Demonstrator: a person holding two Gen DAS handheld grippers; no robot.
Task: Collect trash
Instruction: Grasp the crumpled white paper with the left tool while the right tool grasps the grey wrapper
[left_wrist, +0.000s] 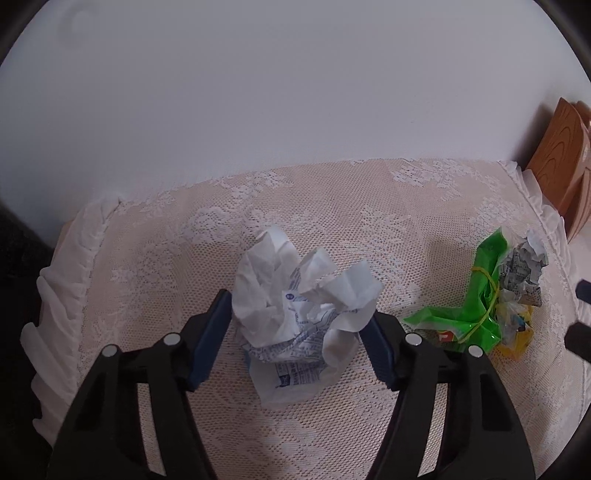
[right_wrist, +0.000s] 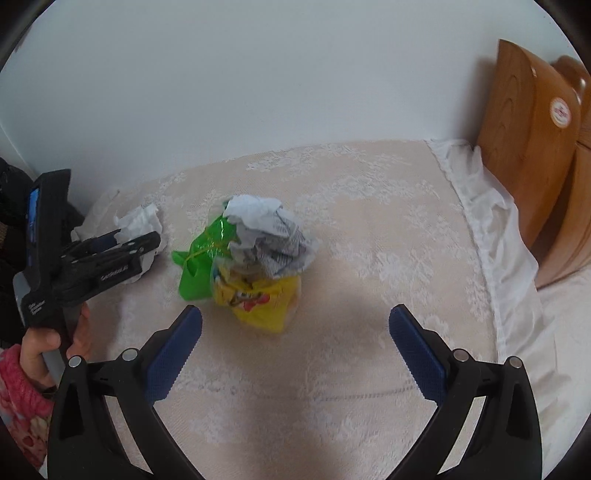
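Note:
A crumpled white paper with blue print (left_wrist: 301, 306) lies on the lace-covered table (left_wrist: 406, 221). My left gripper (left_wrist: 297, 306) is open with its blue pads on either side of the paper, touching or nearly touching it. It also shows in the right wrist view (right_wrist: 125, 240), around the white paper (right_wrist: 140, 221). A pile of a green wrapper (right_wrist: 201, 258), a crumpled newspaper ball (right_wrist: 273, 236) and a yellow packet (right_wrist: 262, 299) lies mid-table. My right gripper (right_wrist: 295, 325) is open and empty, just short of the pile. The pile also shows in the left wrist view (left_wrist: 484, 295).
A white wall (right_wrist: 258, 74) stands behind the table. Wooden boards (right_wrist: 532, 155) lean at the far right beyond the ruffled cloth edge (right_wrist: 491, 221). A hand in a pink sleeve (right_wrist: 26, 369) holds the left gripper's handle.

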